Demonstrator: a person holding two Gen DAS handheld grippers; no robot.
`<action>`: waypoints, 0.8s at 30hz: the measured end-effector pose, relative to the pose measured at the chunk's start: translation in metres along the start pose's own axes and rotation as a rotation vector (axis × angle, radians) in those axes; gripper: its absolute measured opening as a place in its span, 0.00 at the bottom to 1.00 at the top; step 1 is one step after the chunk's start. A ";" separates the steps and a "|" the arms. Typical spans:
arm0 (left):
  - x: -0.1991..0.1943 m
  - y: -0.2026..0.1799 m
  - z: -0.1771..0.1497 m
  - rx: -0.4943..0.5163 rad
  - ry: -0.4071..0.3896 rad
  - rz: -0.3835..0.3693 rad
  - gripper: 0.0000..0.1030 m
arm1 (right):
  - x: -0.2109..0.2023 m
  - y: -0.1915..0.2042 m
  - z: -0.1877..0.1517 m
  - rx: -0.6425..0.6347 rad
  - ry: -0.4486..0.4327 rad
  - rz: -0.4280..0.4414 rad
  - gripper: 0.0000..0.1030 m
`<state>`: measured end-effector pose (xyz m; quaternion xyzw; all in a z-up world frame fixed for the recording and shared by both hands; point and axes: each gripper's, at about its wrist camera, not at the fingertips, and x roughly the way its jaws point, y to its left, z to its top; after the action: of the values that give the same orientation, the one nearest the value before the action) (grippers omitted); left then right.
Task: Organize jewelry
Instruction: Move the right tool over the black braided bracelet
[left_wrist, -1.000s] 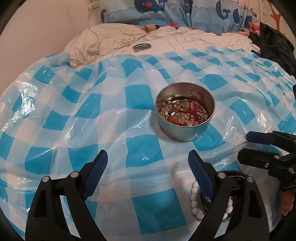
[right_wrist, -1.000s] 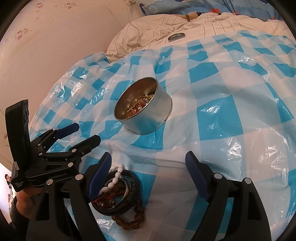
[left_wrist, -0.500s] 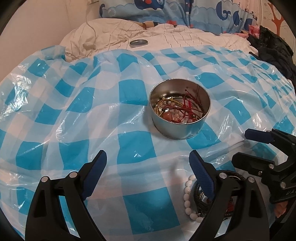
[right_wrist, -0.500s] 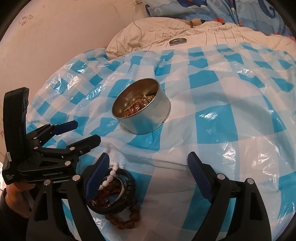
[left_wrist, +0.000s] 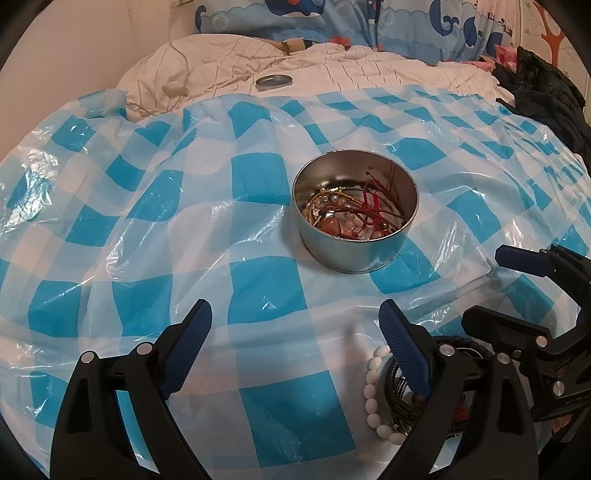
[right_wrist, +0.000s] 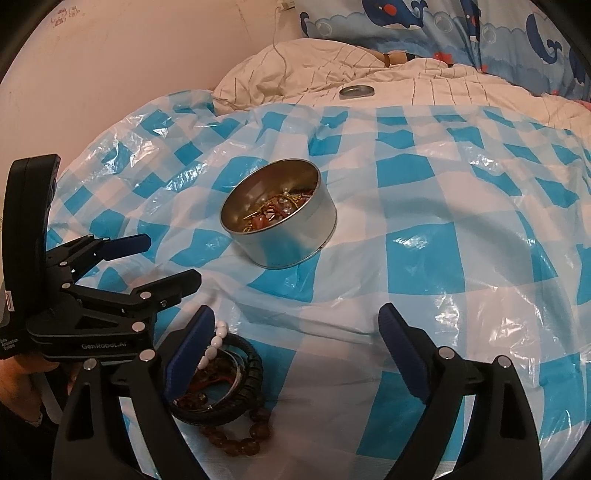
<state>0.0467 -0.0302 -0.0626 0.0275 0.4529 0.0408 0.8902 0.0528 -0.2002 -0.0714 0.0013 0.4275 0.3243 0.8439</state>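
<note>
A round metal tin (left_wrist: 356, 242) holding beads, gold chain and red cord stands on the blue-and-white checked plastic sheet (left_wrist: 258, 284); it also shows in the right wrist view (right_wrist: 291, 236). A pile of bracelets lies near me: white beads (left_wrist: 373, 398), a black ribbed bangle (right_wrist: 236, 398) and brown beads (right_wrist: 236, 441). My left gripper (left_wrist: 295, 343) is open and empty, its right finger over the pile. My right gripper (right_wrist: 295, 347) is open and empty, its left finger over the pile.
The tin's lid (left_wrist: 274, 81) lies on the white quilt (left_wrist: 332, 70) behind the sheet. Whale-print bedding (left_wrist: 351, 18) is at the back, dark clothing (left_wrist: 546, 92) at the far right, a wall (right_wrist: 129, 55) on the left.
Both grippers have drawn back and risen a little; the tin and lid sit lower and farther in view. Jaws stay open. The jewelry has not moved.
</note>
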 end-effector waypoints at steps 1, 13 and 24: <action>0.000 0.000 0.000 0.000 0.000 0.000 0.85 | 0.000 0.000 0.000 0.000 0.000 0.000 0.85; 0.001 -0.001 -0.002 0.002 0.003 -0.002 0.86 | 0.000 -0.002 0.000 -0.001 -0.004 -0.007 0.87; 0.001 -0.001 -0.006 -0.005 0.006 -0.012 0.87 | -0.004 -0.027 0.005 0.085 -0.017 -0.050 0.87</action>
<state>0.0422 -0.0314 -0.0667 0.0223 0.4557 0.0368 0.8891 0.0693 -0.2219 -0.0731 0.0292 0.4337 0.2843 0.8545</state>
